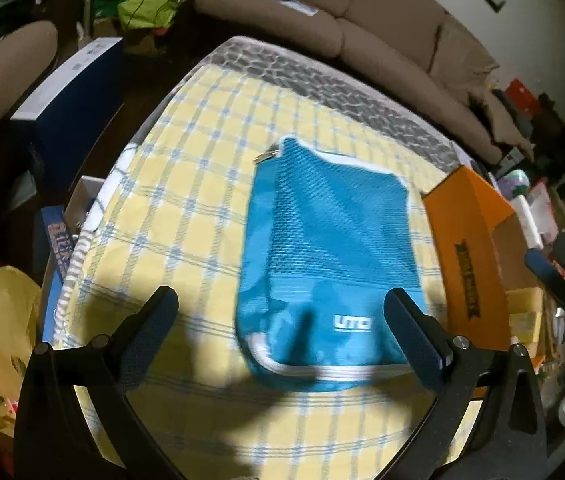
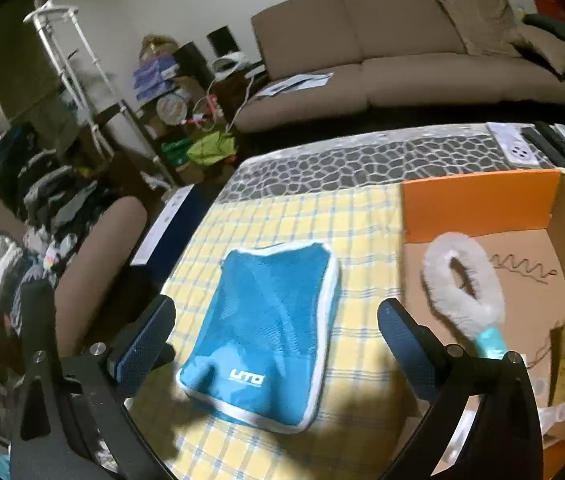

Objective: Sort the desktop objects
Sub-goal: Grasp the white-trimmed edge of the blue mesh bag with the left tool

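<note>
Blue pouch (image 2: 266,332) (flat) beside box (image 2: 478,208)

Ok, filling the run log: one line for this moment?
left tongs open | right tongs open | blue pouch flat on cloth, ungrasped | brush in box

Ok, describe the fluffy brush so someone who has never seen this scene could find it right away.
Start at the table with the yellow checked cloth, then go to the open orange cardboard box at its right side. The brush lies on the box's brown floor: a white fuzzy loop on a teal handle, the only furry thing there, beside a thin dark squiggly wire.
</note>
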Demonstrator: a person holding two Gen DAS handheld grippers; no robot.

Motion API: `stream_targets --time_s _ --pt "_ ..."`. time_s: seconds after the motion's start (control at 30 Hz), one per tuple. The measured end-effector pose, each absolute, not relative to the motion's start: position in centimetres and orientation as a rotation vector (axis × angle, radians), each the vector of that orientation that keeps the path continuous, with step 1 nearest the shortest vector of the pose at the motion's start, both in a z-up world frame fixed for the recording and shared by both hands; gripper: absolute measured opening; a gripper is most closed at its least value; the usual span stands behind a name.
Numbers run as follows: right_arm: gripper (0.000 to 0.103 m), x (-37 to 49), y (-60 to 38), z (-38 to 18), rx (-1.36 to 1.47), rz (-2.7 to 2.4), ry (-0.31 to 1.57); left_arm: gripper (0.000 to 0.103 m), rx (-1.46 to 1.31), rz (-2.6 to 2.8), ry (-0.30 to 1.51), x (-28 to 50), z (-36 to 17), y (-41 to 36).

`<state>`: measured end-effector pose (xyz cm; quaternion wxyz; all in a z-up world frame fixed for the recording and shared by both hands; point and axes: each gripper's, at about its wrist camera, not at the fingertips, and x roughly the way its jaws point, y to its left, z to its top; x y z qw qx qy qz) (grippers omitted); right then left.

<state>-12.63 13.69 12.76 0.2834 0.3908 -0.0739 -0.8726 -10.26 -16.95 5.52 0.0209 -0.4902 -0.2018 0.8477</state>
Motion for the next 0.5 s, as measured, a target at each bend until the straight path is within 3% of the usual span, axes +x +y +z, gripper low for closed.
stream_targets --time_s 0.17,0.27,0.37,0.5 --pt "0.102 -12.4 11.3 11.7 1.064 -2.304 -0.113 0.102 -1.542 2.526 -0.740 -10.9 3.4 -18.4" --pt "0.102 -11.8 8.8 10.6 1.084 -2.312 0.093 0.096 -1.587 2.495 -0.744 -11.4 2.3 -18.5" --pt "0.096 -11.6 6.7 8.7 1.136 -2.273 0.228 0.082 -1.619 2.497 -0.685 -11.7 1.8 -18.0" --pt "0.087 -12.6 6.8 5.9 1.243 -2.234 0.185 0.081 -1.666 2.469 -0.675 -11.9 0.7 -17.6"
